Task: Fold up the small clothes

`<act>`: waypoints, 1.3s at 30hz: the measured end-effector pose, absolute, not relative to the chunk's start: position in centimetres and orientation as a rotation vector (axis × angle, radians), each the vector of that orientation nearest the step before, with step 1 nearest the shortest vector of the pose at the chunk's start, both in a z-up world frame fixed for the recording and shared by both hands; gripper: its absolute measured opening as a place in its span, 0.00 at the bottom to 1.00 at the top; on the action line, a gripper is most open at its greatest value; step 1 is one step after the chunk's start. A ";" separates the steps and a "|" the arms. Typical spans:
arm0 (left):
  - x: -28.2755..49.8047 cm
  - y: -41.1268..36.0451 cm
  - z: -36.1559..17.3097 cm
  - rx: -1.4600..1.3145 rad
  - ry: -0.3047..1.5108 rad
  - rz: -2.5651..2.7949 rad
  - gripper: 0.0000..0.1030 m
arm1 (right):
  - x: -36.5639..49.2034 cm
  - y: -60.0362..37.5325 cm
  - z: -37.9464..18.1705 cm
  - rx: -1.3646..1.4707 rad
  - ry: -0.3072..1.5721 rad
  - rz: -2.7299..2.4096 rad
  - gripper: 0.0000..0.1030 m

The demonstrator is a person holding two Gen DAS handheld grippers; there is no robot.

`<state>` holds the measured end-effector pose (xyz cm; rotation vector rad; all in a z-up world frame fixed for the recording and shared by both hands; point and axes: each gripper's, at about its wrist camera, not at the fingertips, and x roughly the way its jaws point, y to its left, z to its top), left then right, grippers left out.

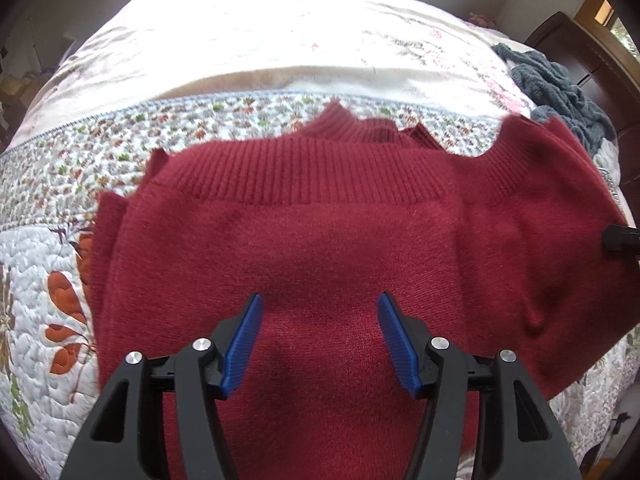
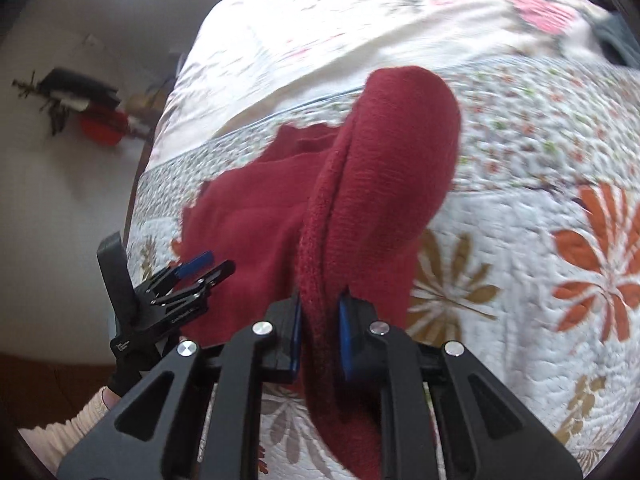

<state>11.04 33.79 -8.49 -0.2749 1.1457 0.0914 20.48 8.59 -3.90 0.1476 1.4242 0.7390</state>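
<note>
Right hand-held gripper (image 2: 320, 336) pinches red sweater (image 2: 384, 168); its lettering unreadable

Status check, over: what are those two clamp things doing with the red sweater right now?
Left gripper open, over red sweater on quilt. Right gripper shut on lifted sweater fold. Grey knit off to the side, nothing in the way.

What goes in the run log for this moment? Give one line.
task: fold small clothes | left claw: open over red sweater | right claw: shut on sweater edge, lifted | surface: floral quilt
</note>
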 end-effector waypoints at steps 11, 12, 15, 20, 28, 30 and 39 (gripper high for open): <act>10.1 38.2 -7.6 -0.418 1.115 0.107 0.59 | 18.2 18.3 -6.9 -0.052 1.481 0.810 0.13; 10.0 38.5 -7.6 -0.429 1.115 0.109 0.59 | 18.1 18.9 -7.5 -0.056 1.493 0.805 0.13; 9.6 39.3 -7.9 -0.466 1.115 0.104 0.59 | 17.7 19.7 -8.8 -0.077 1.512 0.788 0.13; 9.4 39.9 -8.3 -0.538 1.115 0.082 0.58 | 17.3 20.4 -10.8 -0.044 1.570 0.790 0.25; 10.4 39.1 -8.7 -0.674 1.116 -0.038 0.58 | 18.1 18.2 -10.1 0.316 1.670 0.905 0.38; 10.9 38.8 -9.0 -0.725 1.116 -0.079 0.58 | 18.4 16.9 -9.0 0.360 1.643 0.898 0.38; 13.8 36.0 -12.0 -0.858 1.191 -0.187 0.59 | 17.9 11.0 -8.1 0.098 1.508 0.666 0.39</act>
